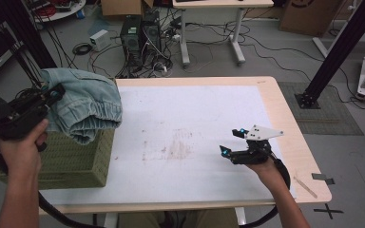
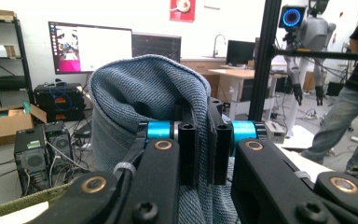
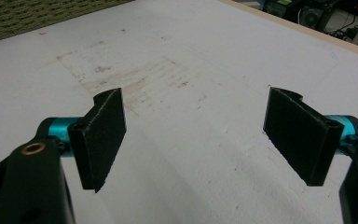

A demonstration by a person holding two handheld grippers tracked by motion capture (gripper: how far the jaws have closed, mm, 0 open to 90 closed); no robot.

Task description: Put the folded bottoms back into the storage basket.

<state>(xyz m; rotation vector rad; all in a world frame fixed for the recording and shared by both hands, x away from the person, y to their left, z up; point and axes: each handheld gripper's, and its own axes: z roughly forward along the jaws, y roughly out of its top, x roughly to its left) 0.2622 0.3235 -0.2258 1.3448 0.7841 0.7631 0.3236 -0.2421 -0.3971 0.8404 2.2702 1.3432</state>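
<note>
left claw (image 2: pixel 200 154): pressed tight on a fold of the denim garment (image 1: pixel 83 102); in left gripper view the cloth bunches up over both jaws. I'm holding it up at the tabletop's left end.
garment: hangs in the air, bulk sagging over the near-right corner of the green woven basket (image 1: pixel 71 161), elastic hem lowest. Can't tell if it touches the rim.
right claw (image 1: pixel 232 141): spread wide, nothing btwn the pads; I've got it hovering low over the white tabletop (image 1: pixel 190 114), well apart from the cloth.
step (my read): getting the garment clear of the basket and onto the sheet.
risk 1: grip is on one fold only; weight of the hanging part could drag it out of the jaws.
risk 2: trailing hem may snag the basket rim, so a sideways pull could tip or slide the basket.
risk 3: brown stains (image 1: pixel 178 149) mid-sheet; laying cloth there might soil it.
</note>
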